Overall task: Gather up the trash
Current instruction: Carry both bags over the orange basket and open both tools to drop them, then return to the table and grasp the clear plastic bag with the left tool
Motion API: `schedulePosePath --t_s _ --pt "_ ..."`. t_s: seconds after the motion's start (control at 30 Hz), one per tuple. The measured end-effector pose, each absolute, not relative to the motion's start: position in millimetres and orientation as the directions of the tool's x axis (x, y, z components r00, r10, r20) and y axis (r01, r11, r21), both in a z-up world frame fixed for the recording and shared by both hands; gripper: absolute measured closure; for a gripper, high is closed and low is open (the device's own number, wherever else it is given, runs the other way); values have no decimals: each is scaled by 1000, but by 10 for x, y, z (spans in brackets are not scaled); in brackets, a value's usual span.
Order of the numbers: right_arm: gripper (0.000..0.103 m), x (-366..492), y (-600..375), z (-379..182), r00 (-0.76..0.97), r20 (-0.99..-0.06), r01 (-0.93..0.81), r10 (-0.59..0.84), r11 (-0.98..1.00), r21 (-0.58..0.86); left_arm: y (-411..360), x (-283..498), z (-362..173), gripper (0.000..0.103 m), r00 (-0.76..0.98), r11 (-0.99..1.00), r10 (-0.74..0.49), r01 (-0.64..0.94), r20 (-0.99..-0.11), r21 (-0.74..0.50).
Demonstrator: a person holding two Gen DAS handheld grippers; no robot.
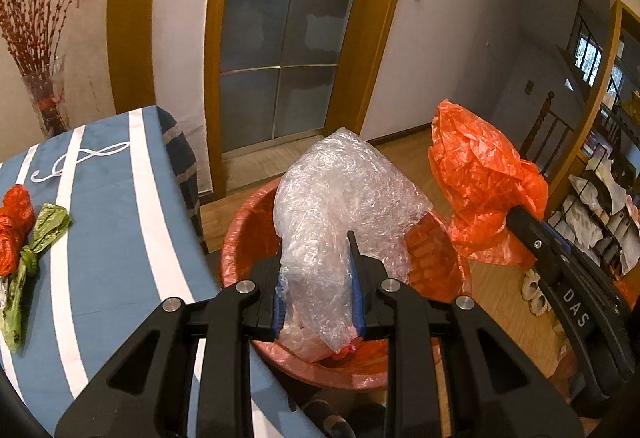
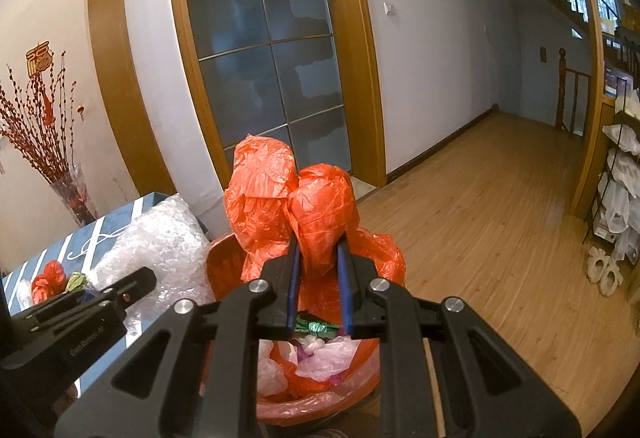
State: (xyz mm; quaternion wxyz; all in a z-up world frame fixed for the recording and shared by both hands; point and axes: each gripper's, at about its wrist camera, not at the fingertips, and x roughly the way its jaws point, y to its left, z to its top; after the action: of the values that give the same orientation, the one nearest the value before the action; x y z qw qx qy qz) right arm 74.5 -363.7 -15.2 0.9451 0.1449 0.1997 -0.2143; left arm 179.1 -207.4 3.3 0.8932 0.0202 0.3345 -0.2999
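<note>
Landmark: the red bin, lined with a thin red liner, stands on the wooden floor just beside the bench with its blue-and-white striped cloth.

Left gripper: closed down on a wad of clear bubble wrap, the blue pads pressed into its lower part. The wad hangs over the bin's mouth, its bulk standing up above the rim, likely so that it will fall inside once let go.

Right gripper: clamped on a crumpled orange plastic bag, which bulges out above the fingers. In the left wrist view the bag sits above the bin's far right edge, slightly outside the rim; it probably needs to come inward before release.

Inside the bin: pale plastic scraps and a green foil wrapper lie at the bottom, directly below the right gripper.

Remaining trash: a red crumpled piece and a green bag lie on the bench, well to the left of the bin, touching each other.

Stage, as a judgement: both pieces are carried and poised for the drop; the bench items are not yet collected.

Handling risk: the bubble wrap is bulky and springy, so it may perch on the rim or tip out toward the bench rather than settle. The light orange bag may cling to the pads.
</note>
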Motion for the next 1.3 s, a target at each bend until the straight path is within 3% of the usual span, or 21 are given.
schedulePosePath --t_s 0.43,0.6,0.7,0.8,1.3 --pt "85 784 -3747 -208 843 -436 448 -317 861 240 -2123 1896 -37 78 572 805 -547 560 -611 -196" --pt "81 841 -3833 -222 860 -437 414 -265 862 293 -2147 1934 -92 73 558 805 -547 554 -624 -209" --pt "74 872 -3881 -236 864 -442 401 -241 861 313 -2134 1976 -135 62 548 807 -545 548 -634 -220" --pt "67 884 -3917 -260 862 -450 401 -232 856 327 -2106 1989 -179 57 548 816 -530 538 -646 -213" --pt "44 804 -3830 -185 851 -446 421 -275 867 268 -1695 2034 -161 44 607 872 -453 455 -653 -182"
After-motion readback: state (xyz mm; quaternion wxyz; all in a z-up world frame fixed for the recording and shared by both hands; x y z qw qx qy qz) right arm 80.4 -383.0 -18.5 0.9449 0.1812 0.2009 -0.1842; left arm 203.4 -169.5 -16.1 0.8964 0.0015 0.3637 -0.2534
